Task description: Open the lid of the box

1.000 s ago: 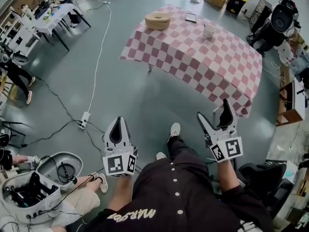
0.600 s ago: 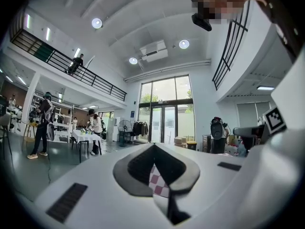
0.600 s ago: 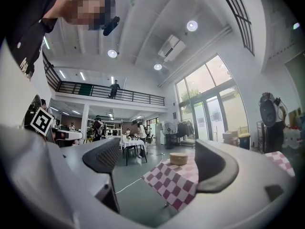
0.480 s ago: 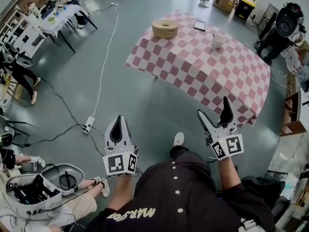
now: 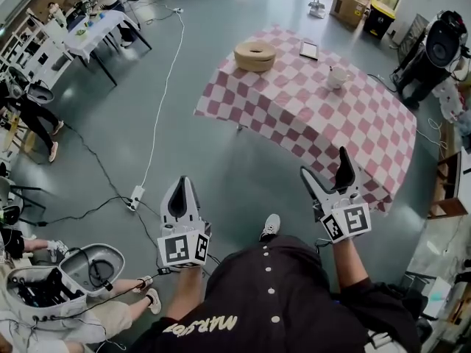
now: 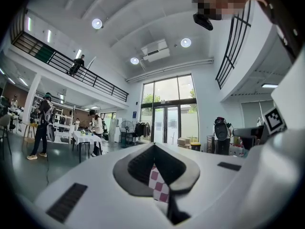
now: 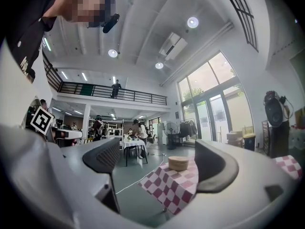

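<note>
The box [image 5: 255,55] is a round tan box with its lid on, standing at the far left end of a table under a pink-and-white checked cloth [image 5: 316,116]. Both grippers hang in the air over the floor, well short of the table. My left gripper [image 5: 182,184] is shut and holds nothing; in the left gripper view [image 6: 155,151] only a sliver of checked cloth shows through its notch. My right gripper [image 5: 326,171] is open and empty. The right gripper view [image 7: 162,161] frames the box [image 7: 178,163] and the cloth's corner [image 7: 171,187] between the jaws.
A dark tablet [image 5: 309,49] and a white cup [image 5: 338,76] also lie on the table. On the floor are a power strip with cables [image 5: 135,195] and an open equipment case [image 5: 51,282] by a seated person. A white table with people [image 5: 92,28] stands far left, black equipment [image 5: 441,46] far right.
The table and box have drifted lower and nearer in the head view as the person walks forward. Both grippers keep their pose, left shut, right open.
</note>
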A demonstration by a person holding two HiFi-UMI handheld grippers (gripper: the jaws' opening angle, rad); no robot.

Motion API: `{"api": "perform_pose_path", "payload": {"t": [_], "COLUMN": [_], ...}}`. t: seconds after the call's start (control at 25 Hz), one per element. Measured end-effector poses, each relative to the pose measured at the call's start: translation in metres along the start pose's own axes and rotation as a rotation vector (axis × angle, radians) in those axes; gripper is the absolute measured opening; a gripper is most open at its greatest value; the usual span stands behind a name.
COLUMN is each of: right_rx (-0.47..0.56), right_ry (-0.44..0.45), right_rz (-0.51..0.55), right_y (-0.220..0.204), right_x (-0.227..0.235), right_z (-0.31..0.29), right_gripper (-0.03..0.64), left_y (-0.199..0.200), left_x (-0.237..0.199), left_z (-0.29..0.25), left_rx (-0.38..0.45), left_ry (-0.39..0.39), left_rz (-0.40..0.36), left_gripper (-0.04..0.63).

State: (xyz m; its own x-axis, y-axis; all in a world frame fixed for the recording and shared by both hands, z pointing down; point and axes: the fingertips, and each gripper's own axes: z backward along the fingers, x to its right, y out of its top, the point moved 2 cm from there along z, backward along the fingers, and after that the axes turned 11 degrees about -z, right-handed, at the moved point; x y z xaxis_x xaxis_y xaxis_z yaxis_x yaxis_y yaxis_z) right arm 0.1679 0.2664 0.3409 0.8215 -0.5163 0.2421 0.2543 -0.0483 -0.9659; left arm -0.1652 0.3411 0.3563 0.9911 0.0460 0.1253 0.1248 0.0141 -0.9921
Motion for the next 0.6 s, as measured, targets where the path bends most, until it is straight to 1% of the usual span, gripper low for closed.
{"api": "perform_pose_path", "payload": {"t": [0.32, 0.6], "right_rx": [-0.016, -0.014], "right_ry": [-0.005, 0.011], "right_rz": [0.005, 0.004], "right_y": [0.005, 0.011], "right_x": [0.038, 0.065], "right_z": [-0.032, -0.056], "right_gripper": [0.479, 0.479], "left_y": [0.002, 0.002], "left_x": [0.017, 0.030], "left_z": [-0.051, -0.083], "left_rx": [-0.002, -0.003], "left_ry": [-0.003, 0.011], "left_rz": [0.002, 0.009], "left_gripper": [0.009, 0.009]}}
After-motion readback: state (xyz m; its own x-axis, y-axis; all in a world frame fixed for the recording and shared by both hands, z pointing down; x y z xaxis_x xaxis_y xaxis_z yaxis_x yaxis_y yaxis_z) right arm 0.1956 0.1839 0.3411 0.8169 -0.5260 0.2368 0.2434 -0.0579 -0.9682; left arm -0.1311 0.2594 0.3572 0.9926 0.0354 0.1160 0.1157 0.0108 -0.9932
